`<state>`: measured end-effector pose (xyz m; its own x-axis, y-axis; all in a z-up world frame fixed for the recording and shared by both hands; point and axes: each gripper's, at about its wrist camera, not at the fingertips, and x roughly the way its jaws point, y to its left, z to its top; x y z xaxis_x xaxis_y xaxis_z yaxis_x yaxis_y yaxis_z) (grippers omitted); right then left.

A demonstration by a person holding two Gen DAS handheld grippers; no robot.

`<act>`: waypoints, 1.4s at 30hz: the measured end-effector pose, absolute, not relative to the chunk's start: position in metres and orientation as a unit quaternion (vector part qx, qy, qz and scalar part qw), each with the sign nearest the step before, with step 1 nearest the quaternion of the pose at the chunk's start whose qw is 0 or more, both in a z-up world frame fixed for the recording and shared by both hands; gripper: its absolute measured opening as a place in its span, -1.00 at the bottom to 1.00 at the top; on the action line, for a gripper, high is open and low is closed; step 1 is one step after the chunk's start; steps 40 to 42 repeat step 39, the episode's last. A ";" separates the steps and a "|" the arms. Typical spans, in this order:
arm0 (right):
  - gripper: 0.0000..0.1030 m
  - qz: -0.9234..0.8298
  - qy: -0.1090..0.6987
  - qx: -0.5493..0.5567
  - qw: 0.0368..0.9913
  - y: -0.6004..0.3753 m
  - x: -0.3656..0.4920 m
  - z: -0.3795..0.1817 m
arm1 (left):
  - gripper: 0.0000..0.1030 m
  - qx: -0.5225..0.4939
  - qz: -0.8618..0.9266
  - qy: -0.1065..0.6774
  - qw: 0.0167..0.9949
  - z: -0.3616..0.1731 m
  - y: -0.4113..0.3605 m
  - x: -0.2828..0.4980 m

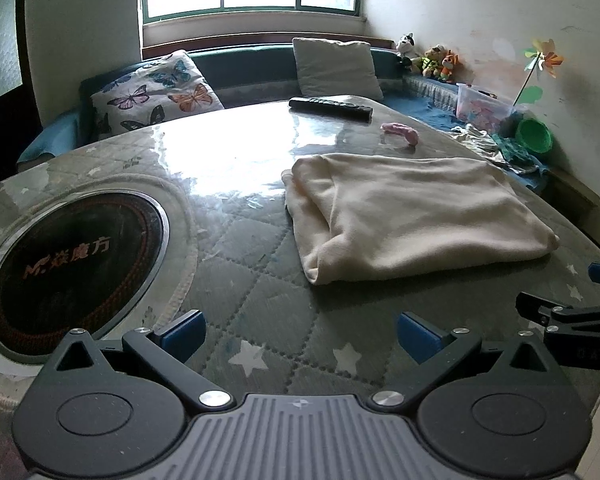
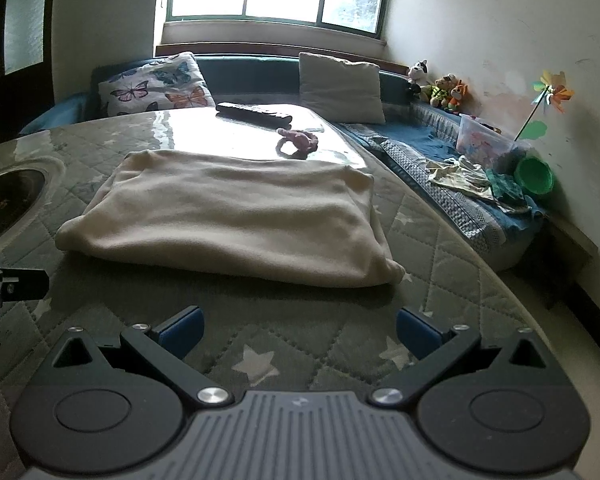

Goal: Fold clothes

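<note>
The cream garment [image 2: 236, 216] lies flat on the quilted, star-patterned surface [image 2: 260, 364] as a compact folded rectangle, its layered edges showing at the left side in the left wrist view. Its long axis runs left to right across both views, with the near long edge facing the grippers.

The right gripper [image 2: 298, 330] sits almost square in front of that near edge, fingers spread wide and holding nothing; the garment is straight ahead of it and near. The left gripper [image 1: 300, 332], equally wide open and empty, stands off to the left, so the garment [image 1: 412, 216] lies ahead and to its right (its nearest corner being the bulging left one). The right gripper is therefore the nearer and better aligned of the two.

This tidy shape fits either a fold already complete or a half-folded piece awaiting one more fold across its long axis; the pictures do not settle which.
</note>
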<state>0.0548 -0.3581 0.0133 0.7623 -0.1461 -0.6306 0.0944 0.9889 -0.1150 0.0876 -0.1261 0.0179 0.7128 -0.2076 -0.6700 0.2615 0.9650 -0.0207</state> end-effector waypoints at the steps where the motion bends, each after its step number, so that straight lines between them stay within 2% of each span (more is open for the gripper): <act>1: 1.00 -0.064 0.338 -0.038 0.938 -0.358 0.054 0.013 | 1.00 0.038 -0.127 0.356 0.925 0.018 -0.126 0.086; 42: 1.00 -0.068 0.328 -0.022 0.942 -0.354 0.032 0.016 | 1.00 0.051 -0.139 0.340 0.928 0.020 -0.133 0.064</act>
